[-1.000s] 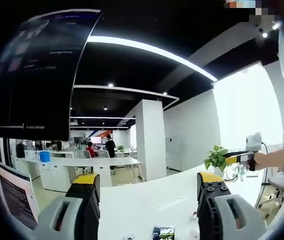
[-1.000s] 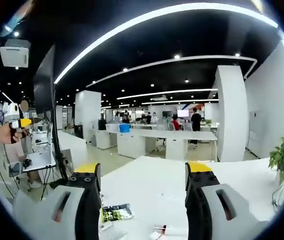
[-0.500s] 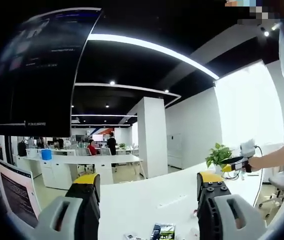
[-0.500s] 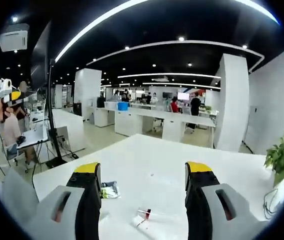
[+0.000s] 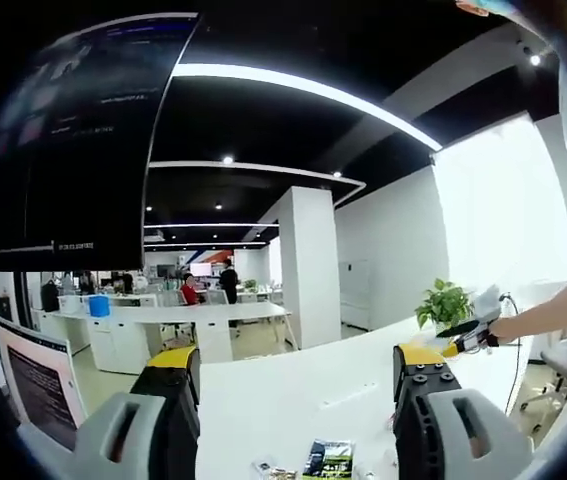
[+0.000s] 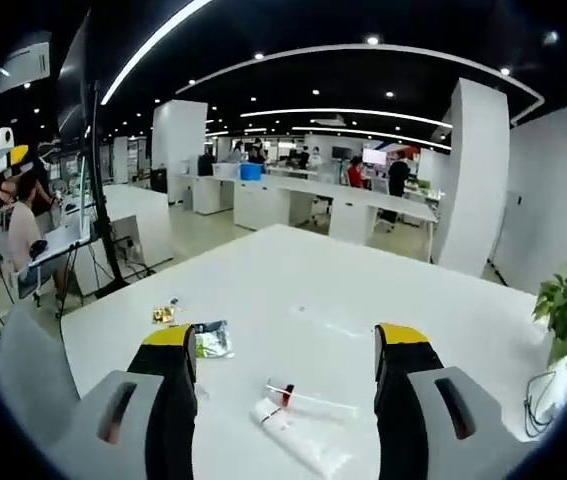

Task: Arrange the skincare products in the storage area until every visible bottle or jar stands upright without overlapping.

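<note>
We are holding our left gripper (image 5: 293, 385) and right gripper (image 6: 288, 365) wide apart and empty above the white table (image 6: 363, 290), where a white plastic tube (image 6: 298, 448) and a green-black foil sachet (image 6: 211, 340) are lying flat.

No text anywhere is sharp enough to read.

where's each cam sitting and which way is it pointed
Left gripper view: rides on the left gripper, aimed level across the white table at the office; the person's arm holding the right gripper shows.
Right gripper view: rides on the right gripper, tilted down at the table's sachets and tube.
Shared: table, potted plant.
</note>
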Action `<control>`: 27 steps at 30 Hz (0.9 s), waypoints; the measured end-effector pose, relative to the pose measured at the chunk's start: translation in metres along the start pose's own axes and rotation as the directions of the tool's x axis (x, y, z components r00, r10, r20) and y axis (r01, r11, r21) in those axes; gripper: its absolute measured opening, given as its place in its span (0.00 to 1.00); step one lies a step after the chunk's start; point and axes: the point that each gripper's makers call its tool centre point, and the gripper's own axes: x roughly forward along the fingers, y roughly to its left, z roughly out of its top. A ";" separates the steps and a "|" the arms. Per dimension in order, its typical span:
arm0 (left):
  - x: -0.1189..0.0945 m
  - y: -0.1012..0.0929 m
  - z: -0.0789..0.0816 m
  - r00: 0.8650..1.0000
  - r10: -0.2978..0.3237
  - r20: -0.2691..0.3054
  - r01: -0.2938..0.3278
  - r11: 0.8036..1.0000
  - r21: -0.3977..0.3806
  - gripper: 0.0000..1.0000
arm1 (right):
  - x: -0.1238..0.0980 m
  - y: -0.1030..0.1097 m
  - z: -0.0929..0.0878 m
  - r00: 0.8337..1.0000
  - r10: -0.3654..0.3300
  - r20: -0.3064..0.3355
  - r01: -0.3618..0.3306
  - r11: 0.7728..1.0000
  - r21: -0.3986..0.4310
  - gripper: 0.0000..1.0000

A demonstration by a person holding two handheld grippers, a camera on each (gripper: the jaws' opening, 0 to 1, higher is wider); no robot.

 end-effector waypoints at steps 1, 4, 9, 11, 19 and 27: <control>0.000 0.000 -0.001 1.000 0.002 -0.004 -0.002 1.000 0.000 0.82 | 0.001 -0.001 -0.004 1.000 0.004 -0.013 -0.004 1.000 0.003 0.70; -0.001 -0.001 -0.003 1.000 0.005 -0.016 -0.005 1.000 -0.002 0.82 | 0.008 -0.007 -0.020 0.997 0.013 -0.078 -0.014 1.000 -0.011 0.70; -0.003 -0.001 -0.005 1.000 0.011 -0.027 -0.010 1.000 0.005 0.82 | 0.017 -0.013 -0.044 0.987 0.038 -0.158 -0.037 0.999 0.008 0.70; -0.004 0.000 -0.004 1.000 0.017 -0.025 -0.017 1.000 0.001 0.82 | 0.019 -0.014 -0.057 0.978 0.049 -0.201 -0.049 0.999 0.005 0.70; -0.010 -0.001 -0.020 0.998 0.033 -0.048 -0.034 0.999 -0.018 0.82 | 0.027 -0.015 -0.101 0.943 0.077 -0.323 -0.084 0.996 -0.009 0.68; -0.007 -0.009 -0.052 0.995 0.019 -0.099 -0.022 0.999 -0.030 0.82 | 0.034 -0.016 -0.131 0.911 0.096 -0.401 -0.110 0.994 -0.011 0.67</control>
